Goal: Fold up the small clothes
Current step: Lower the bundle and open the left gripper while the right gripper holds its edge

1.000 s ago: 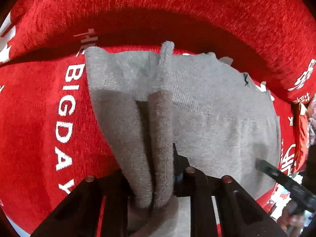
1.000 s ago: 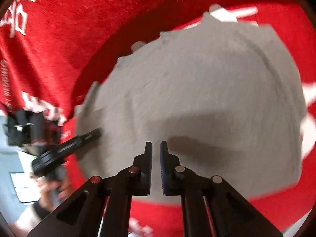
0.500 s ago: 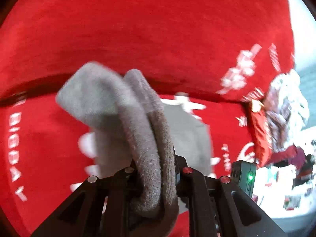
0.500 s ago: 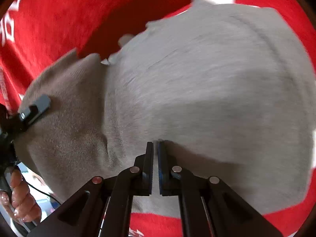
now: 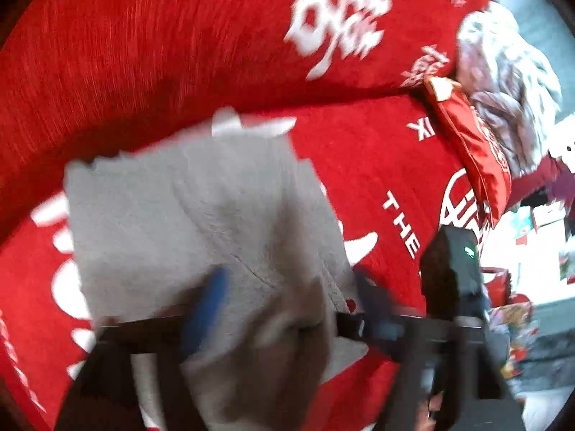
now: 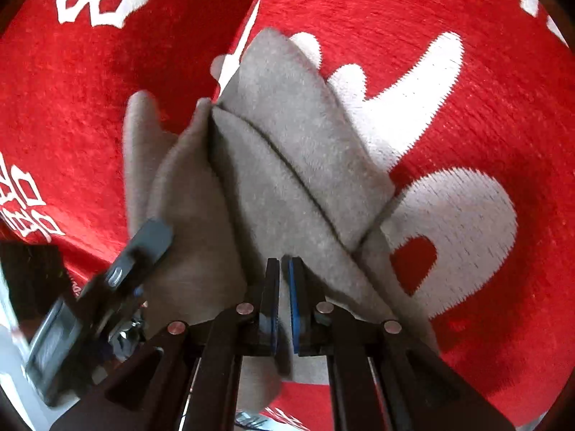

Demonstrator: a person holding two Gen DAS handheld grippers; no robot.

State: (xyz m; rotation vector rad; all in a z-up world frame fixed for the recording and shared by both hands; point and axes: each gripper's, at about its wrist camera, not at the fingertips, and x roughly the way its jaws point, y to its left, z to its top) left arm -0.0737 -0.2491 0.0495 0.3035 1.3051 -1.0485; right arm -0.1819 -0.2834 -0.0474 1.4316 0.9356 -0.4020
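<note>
A small grey knitted garment (image 5: 201,222) lies folded on the red blanket (image 5: 377,186). My left gripper (image 5: 291,294) hovers over its near edge, blurred. Its jaws are opening wide; a loose grey fold sits between them and the blue pad (image 5: 212,298) is clear of it. In the right wrist view the garment (image 6: 280,151) fans out in layers from my right gripper (image 6: 284,273), which is shut on its near edge. One finger (image 6: 151,240) of the left gripper rests at the garment's left side. The right gripper's black body (image 5: 452,269) shows at the right of the left wrist view.
The red blanket (image 6: 467,115) carries large white lettering and rises in a thick roll (image 5: 161,54) behind the garment. A red pouch (image 5: 470,151) and a patterned fluffy cloth (image 5: 510,82) lie at its far right, with cluttered items (image 5: 539,222) beyond the edge.
The left gripper swept the grey edge it was pinching across to the right, then let go as its jaws spread. The right gripper stayed shut and shifted; the garment now shows stacked layers.
</note>
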